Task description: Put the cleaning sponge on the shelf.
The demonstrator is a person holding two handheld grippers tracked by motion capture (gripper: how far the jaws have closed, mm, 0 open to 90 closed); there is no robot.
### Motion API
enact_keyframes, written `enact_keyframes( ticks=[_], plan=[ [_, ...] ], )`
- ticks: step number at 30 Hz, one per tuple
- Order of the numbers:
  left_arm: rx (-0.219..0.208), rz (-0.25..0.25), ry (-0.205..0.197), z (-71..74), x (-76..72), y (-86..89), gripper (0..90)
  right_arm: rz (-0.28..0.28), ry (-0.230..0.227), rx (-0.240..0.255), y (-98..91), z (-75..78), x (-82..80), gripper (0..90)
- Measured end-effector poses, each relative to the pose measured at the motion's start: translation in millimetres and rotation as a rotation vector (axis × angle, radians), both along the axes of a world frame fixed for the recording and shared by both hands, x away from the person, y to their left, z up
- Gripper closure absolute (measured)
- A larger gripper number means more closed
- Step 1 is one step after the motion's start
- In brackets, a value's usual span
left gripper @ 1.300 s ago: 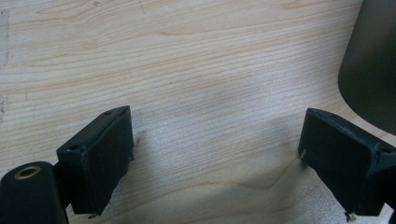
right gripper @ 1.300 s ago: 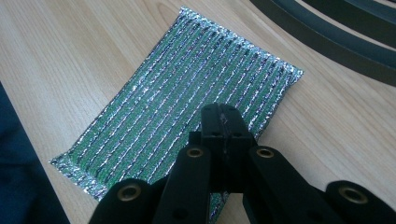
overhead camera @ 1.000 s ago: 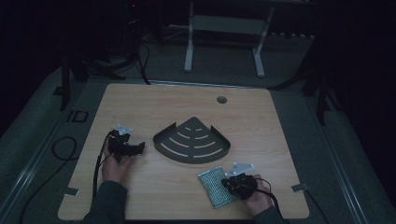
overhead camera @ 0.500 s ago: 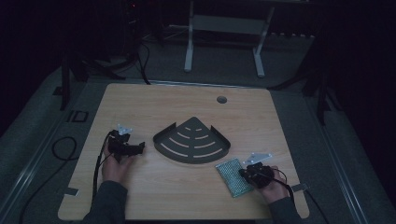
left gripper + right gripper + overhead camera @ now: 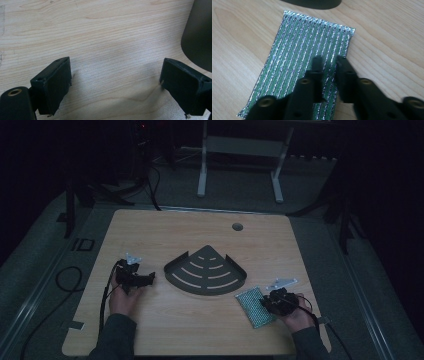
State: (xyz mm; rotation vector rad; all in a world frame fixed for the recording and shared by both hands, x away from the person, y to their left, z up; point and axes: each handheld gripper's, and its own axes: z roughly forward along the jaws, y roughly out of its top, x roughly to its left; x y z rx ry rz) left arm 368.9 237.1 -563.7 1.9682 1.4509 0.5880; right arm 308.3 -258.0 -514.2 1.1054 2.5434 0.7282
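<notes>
A green and silver ribbed scouring pad (image 5: 255,306) (image 5: 299,50) lies flat on the wooden table (image 5: 200,230), to the front right. My right gripper (image 5: 265,304) (image 5: 329,60) hovers over the pad's right end. Its jaws have just been opening and stand a little apart, with the pad's surface showing in the gap and nothing pinched. A dark fan-shaped slotted corner shelf (image 5: 205,270) (image 5: 197,37) sits mid-table. My left gripper (image 5: 149,279) (image 5: 115,75) rests open over bare wood, left of the shelf, with nothing between its jaws.
A round cable hole (image 5: 237,226) is in the table near the far edge. Cables trail from both grippers off the table's sides. Behind the table stands a white metal frame (image 5: 240,150) on the dark floor.
My right hand has slid to the right along the front of the table, taking the pad with it. Its jaws have parted. The left hand has stayed put.
</notes>
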Motion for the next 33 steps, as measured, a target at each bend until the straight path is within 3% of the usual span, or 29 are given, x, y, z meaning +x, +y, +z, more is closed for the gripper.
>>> enact_keyframes(
  ticks=[5,15,19,20,24,33],
  plan=[
    [0.000,0.000,0.000,0.0,0.0,0.0,10.9,-0.049,0.060,0.022,-0.6,4.0,11.2,57.8],
    [0.000,0.000,0.000,0.0,0.0,0.0,10.9,-0.121,0.170,-0.015,-0.4,8.7,27.6,57.2],
    [0.000,0.000,0.000,0.0,0.0,0.0,10.9,-0.122,0.193,-0.016,0.1,9.3,29.7,59.4],
    [-0.001,0.000,0.000,0.0,0.0,0.0,10.9,-0.118,0.219,-0.007,0.4,9.3,31.4,62.9],
    [0.000,0.000,0.000,0.0,0.0,0.0,10.9,-0.123,0.250,-0.013,1.4,8.0,33.0,69.3],
    [0.000,0.000,0.000,0.0,0.0,0.0,10.9,-0.150,0.302,0.002,-0.4,2.7,36.6,74.4]
  ],
)
